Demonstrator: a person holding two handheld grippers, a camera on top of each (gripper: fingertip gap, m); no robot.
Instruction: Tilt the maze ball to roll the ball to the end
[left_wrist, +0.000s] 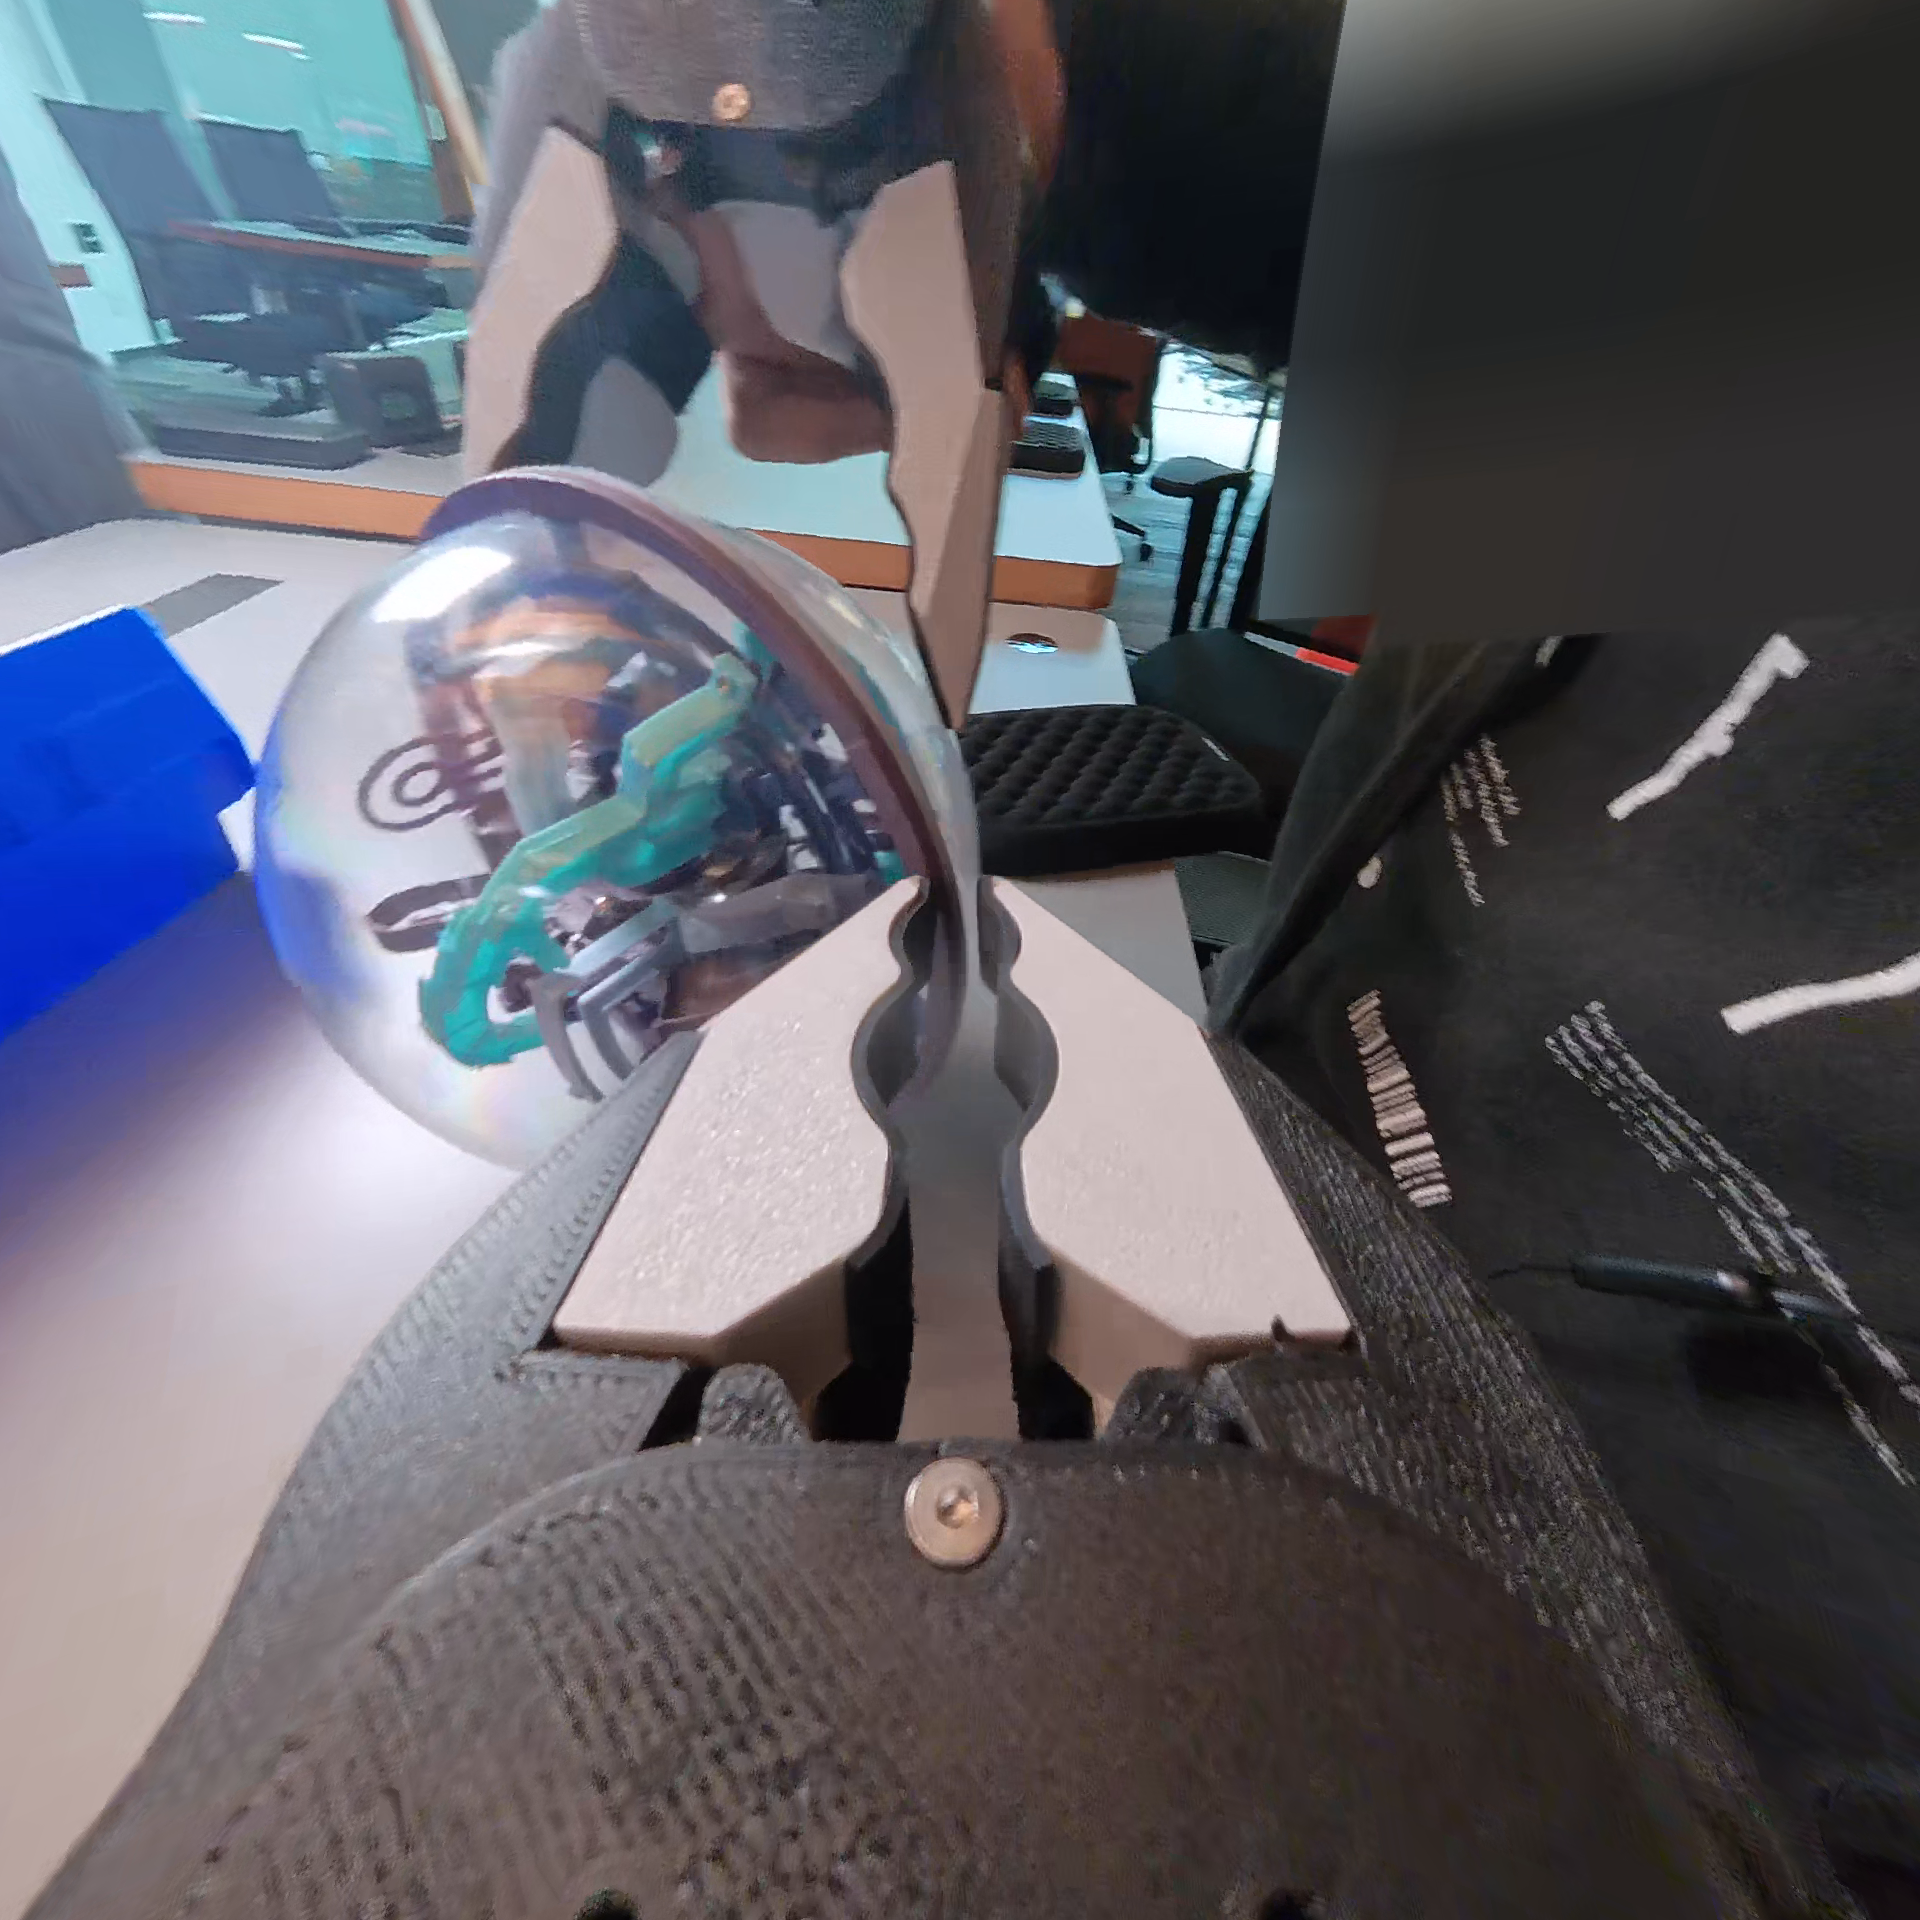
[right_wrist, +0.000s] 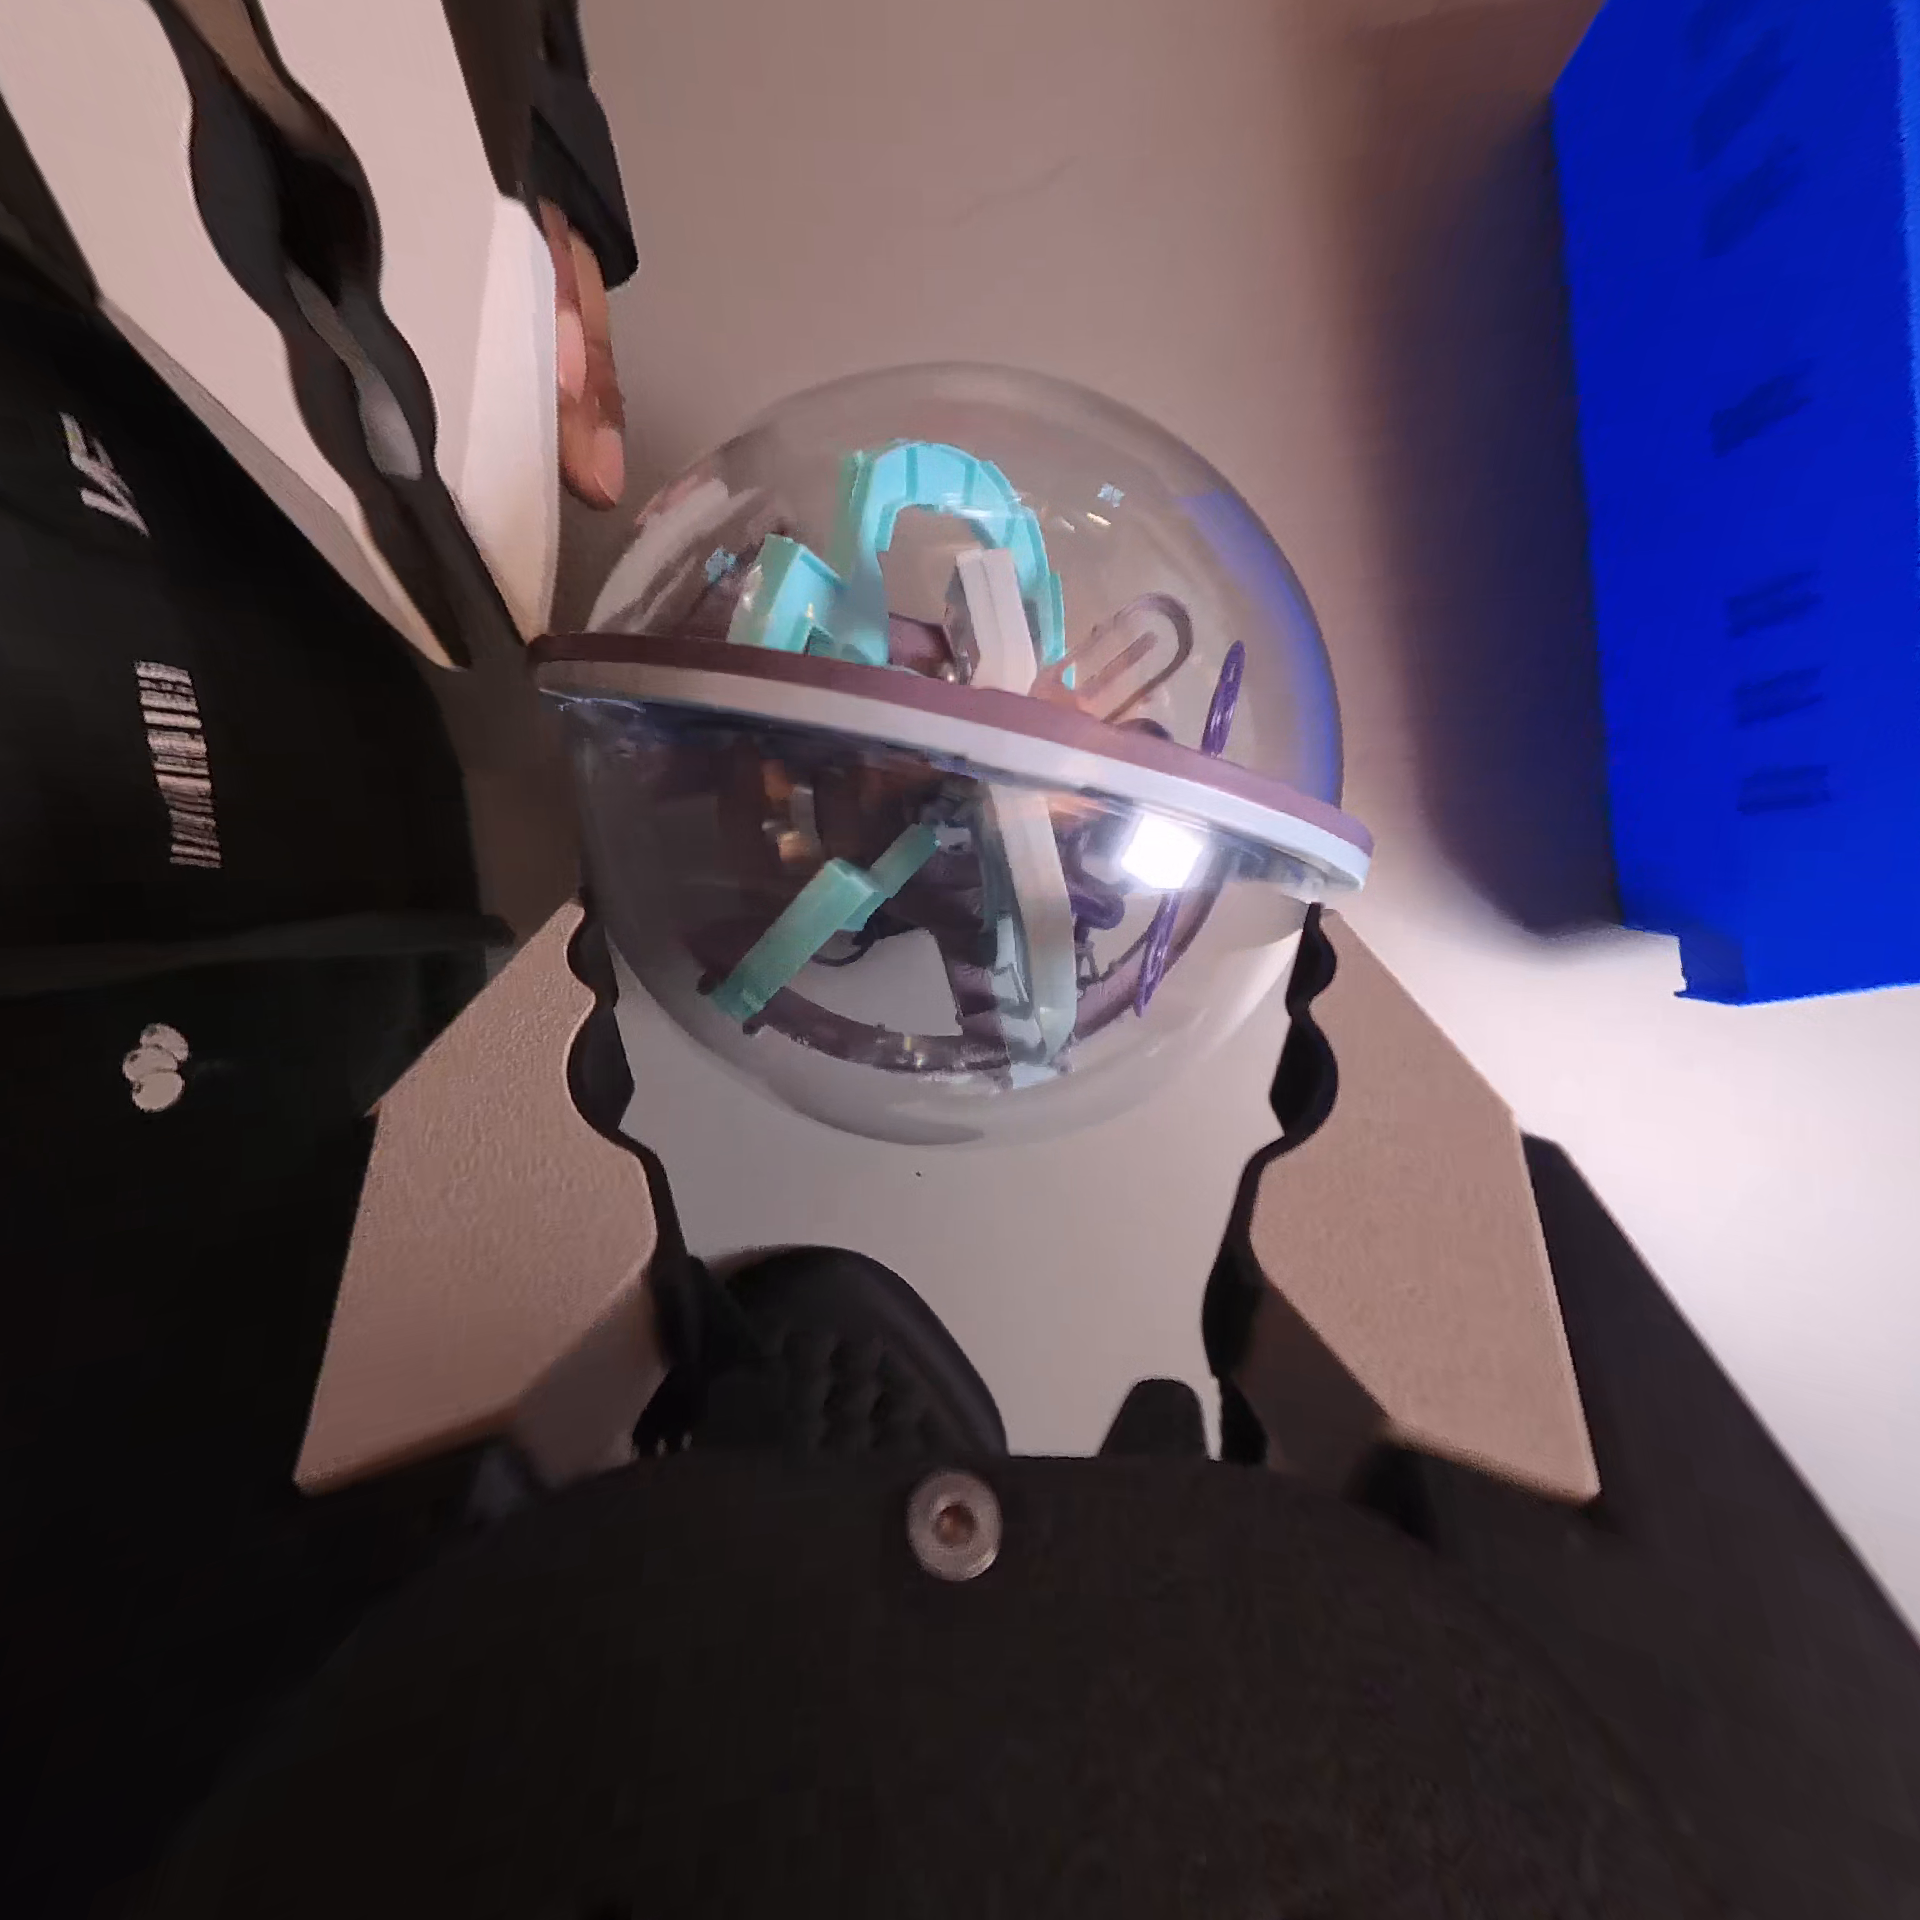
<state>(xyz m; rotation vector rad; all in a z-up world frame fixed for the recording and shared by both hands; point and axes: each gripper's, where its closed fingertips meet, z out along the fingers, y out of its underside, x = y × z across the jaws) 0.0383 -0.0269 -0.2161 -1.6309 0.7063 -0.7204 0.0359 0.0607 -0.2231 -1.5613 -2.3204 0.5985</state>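
Maze ball (left_wrist: 623, 831): my left gripper (left_wrist: 948, 914) pinches its rim, right gripper (right_wrist: 945, 935) spread around it; tilt slowly, grip firm.

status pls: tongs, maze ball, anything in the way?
Left tongs shut on the maze ball rim. Right tongs open, straddling the sphere. Blue bin beside it, apart. Inner ball's position: cannot tell.
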